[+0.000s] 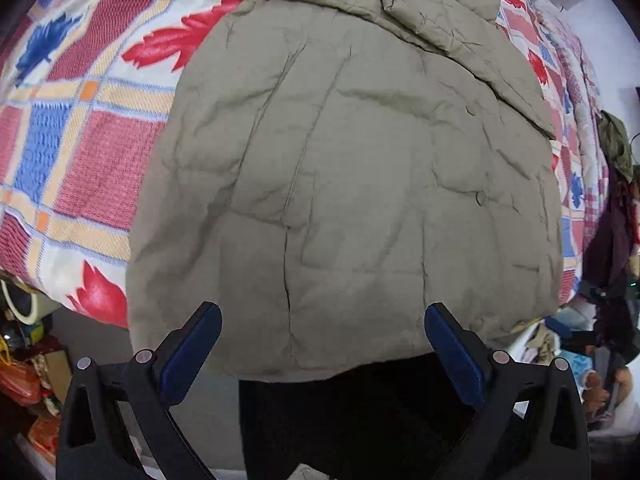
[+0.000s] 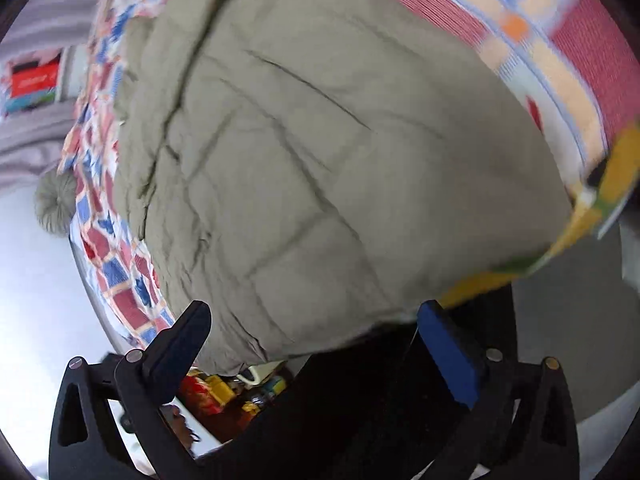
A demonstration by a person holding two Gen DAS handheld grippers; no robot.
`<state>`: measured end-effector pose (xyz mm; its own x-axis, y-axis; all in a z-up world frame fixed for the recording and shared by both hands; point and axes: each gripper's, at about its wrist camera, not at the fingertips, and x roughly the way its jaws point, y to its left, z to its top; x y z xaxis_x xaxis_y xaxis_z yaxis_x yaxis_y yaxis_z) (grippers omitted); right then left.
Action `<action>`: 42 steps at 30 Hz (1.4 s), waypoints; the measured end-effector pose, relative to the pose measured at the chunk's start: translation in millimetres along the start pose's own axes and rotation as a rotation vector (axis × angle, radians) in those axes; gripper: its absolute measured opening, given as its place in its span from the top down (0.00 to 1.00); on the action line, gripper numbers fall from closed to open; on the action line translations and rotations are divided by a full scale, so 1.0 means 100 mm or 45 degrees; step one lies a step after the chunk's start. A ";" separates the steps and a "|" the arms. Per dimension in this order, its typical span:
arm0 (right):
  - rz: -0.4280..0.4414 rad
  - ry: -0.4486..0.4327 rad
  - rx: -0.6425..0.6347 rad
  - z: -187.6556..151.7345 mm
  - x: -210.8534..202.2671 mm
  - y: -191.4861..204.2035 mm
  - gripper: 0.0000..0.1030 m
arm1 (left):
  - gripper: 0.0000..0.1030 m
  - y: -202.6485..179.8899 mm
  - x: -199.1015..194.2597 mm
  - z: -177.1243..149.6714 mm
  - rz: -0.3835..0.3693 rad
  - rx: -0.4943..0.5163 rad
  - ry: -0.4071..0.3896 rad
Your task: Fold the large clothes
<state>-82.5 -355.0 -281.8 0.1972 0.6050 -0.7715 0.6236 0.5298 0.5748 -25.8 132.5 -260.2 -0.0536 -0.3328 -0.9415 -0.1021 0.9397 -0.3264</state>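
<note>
A khaki quilted jacket (image 1: 352,184) lies spread flat on a bed's patchwork leaf-print quilt (image 1: 72,128), its hem hanging over the near edge. The left gripper (image 1: 322,344) and right gripper (image 2: 312,340) hover near the hem, fingers spread wide, holding nothing.

In my left wrist view, the olive quilted padded jacket (image 1: 344,184) fills the frame's centre, lying on the red-and-blue checked leaf-print bedspread (image 1: 80,128), its hem overhanging the bed edge at bottom; cluttered bags (image 1: 24,380) sit lower left.

bed (image 1: 80,128): patchwork cover | floor (image 1: 92,336): grey | wall (image 2: 36,12): pale
</note>
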 end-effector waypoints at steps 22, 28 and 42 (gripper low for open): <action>0.311 0.019 0.260 0.14 0.40 -0.30 0.47 | 0.58 0.42 0.53 -0.24 -0.454 -0.424 0.046; 0.206 -0.002 0.200 0.12 0.34 -0.19 0.89 | 0.81 0.39 0.31 -0.13 -0.471 -0.376 -0.012; 0.118 -0.146 -0.197 0.32 -0.16 0.62 0.91 | 0.81 0.02 -0.55 0.44 -0.485 -0.125 -0.243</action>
<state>-22.7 -350.9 -242.5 0.3387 0.5882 -0.7343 0.4772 0.5652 0.6729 20.4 156.1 -212.9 0.1898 -0.6249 -0.7573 -0.1733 0.7379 -0.6523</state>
